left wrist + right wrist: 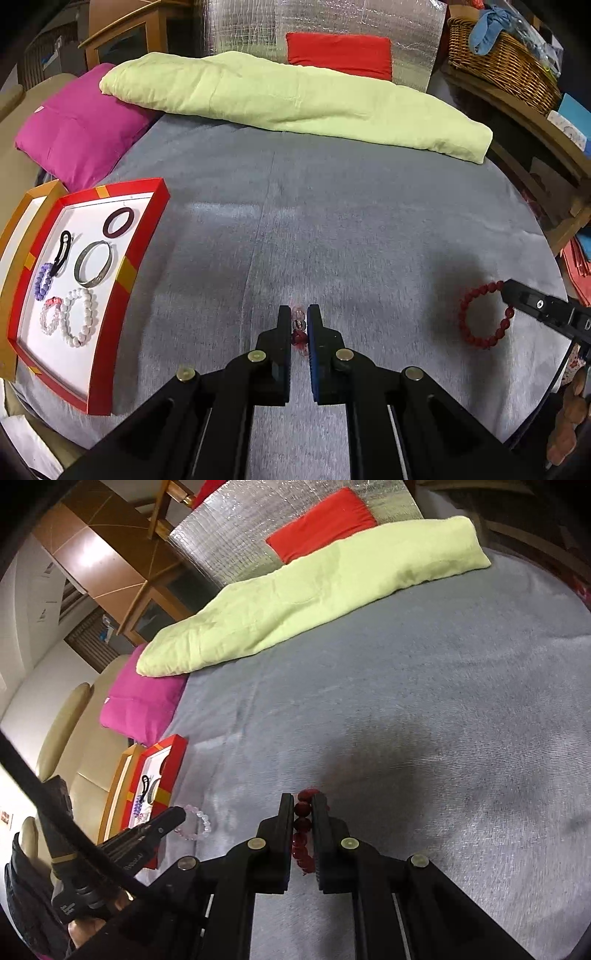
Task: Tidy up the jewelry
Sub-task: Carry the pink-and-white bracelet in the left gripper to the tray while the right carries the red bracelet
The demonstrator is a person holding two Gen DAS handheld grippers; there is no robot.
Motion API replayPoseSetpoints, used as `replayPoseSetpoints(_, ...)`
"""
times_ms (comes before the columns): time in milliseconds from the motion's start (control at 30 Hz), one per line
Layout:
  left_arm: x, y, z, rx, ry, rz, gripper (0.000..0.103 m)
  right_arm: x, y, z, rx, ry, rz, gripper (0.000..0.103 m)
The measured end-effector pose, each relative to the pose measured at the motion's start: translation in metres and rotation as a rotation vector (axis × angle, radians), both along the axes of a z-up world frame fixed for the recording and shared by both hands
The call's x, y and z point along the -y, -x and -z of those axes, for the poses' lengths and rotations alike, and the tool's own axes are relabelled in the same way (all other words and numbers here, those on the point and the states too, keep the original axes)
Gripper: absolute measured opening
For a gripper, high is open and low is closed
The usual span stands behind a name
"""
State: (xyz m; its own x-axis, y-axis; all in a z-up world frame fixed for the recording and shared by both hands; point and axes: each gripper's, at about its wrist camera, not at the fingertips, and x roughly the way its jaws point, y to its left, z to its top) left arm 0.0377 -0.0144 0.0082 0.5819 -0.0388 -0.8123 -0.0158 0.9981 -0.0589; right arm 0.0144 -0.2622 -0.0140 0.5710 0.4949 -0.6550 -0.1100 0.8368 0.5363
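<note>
L gripper (pixel 298 323) sits low over the bed, near-centre, fingers pointing far, jaws nearly closed w/ a pale pink bead bracelet (pixel 300 328) pinched between the pads. R gripper (pixel 303 812) is off to the right, also low, jaws drawn in tight on a red bead bracelet (pixel 303 834), beads clamped between both fingers. In the left wrist view the R gripper comes in from the right edge, w/ the person's hand (pixel 567 421) behind it.
</note>
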Motion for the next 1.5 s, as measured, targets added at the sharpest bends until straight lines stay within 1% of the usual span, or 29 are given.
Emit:
replayPoseSetpoints(333,-0.018,0.009,0.006,0.017,0.039,-0.004,0.009,0.000,0.008,-0.016,0.027,-0.012,0.003,0.010)
replayPoseSetpoints(900,-0.043,0.012,0.019,0.038,0.082,-0.019,0.009,-0.016,0.001,-0.012,0.010,0.007,-0.016,0.011)
replayPoseSetpoints(1067,-0.050,0.012,0.020,0.047,0.116,-0.027,0.009,-0.026,0.001,-0.013,0.010,0.018,-0.026,0.010)
replayPoseSetpoints(1333,-0.050,0.017,0.019,0.059,0.128,-0.010,0.009,-0.040,0.003,-0.010,0.002,0.032,-0.038,0.010)
replayPoseSetpoints(1500,-0.049,0.017,0.019,0.067,0.113,-0.003,0.009,-0.039,0.003,-0.014,0.018,0.015,-0.041,0.011)
